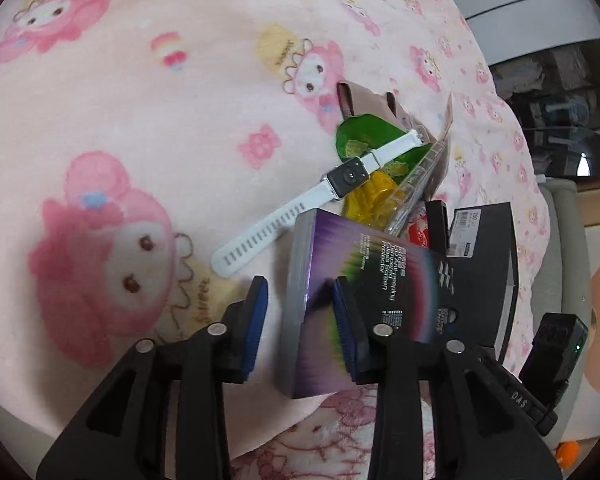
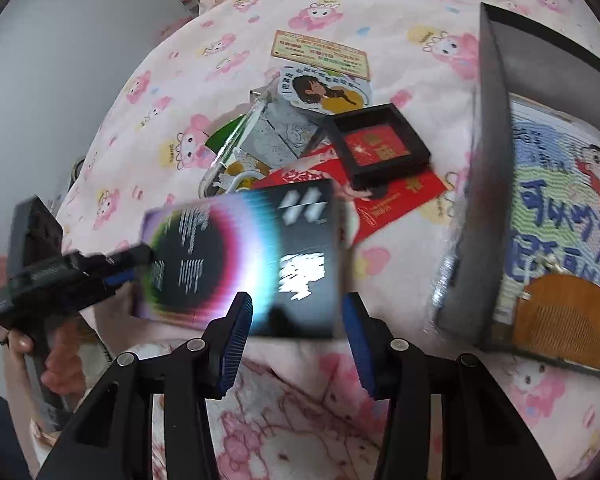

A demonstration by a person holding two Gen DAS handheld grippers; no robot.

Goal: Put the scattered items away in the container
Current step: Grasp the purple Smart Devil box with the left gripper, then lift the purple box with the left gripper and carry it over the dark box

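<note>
My left gripper [image 1: 300, 308] is open; its jaws straddle the left edge of a purple and black screen-protector box [image 1: 364, 292] that lies tilted on the pink blanket. In the right wrist view the same box [image 2: 244, 260] is blurred, and the left gripper [image 2: 132, 268] touches its left edge. My right gripper [image 2: 296, 312] is open, just in front of the box's near edge. The dark box container [image 2: 488, 184] stands at the right with a patterned book and a wooden comb [image 2: 568, 320] inside. A white watch [image 1: 300, 200] lies left of the pile.
The pile holds a black framed red item [image 2: 380, 144], a red envelope [image 2: 396, 200], a clear case [image 2: 240, 136], cards [image 2: 324, 54] and green and yellow packets [image 1: 364, 136]. The pink cartoon blanket [image 1: 120, 120] covers the bed. A white appliance [image 1: 540, 4] stands beyond the bed's edge.
</note>
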